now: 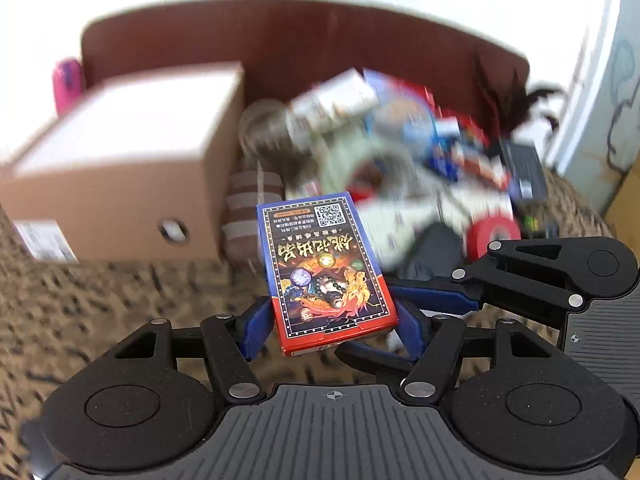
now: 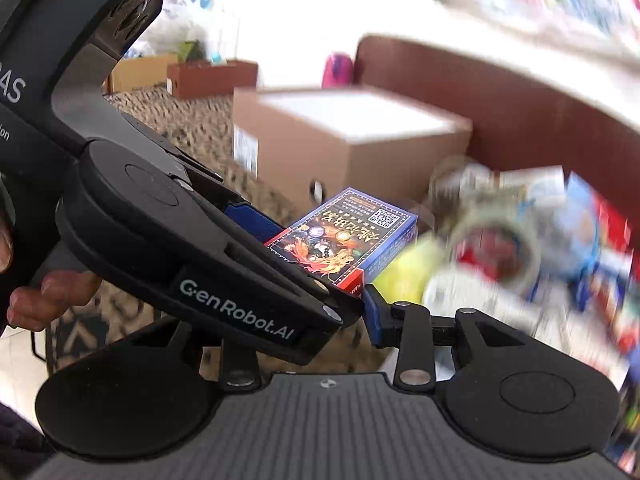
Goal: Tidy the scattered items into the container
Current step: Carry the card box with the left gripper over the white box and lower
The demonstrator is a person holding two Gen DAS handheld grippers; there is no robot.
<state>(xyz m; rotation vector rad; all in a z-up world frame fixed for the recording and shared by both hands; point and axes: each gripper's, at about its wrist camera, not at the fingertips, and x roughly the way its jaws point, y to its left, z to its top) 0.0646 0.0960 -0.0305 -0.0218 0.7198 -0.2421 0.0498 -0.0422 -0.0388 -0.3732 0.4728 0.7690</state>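
Blue-and-red printed card box [image 1: 326,270] held at its red end by the closed left tongs [image 1: 332,326], long axis pointing away toward the brown cardboard box [image 1: 120,168]. Right tongs [image 2: 360,300]: opening indeterminable.

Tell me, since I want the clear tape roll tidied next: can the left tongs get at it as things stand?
Probably not yet: the left tongs are shut on the blue-and-red card box, so nothing is free to take the clear tape roll in the pile beyond.
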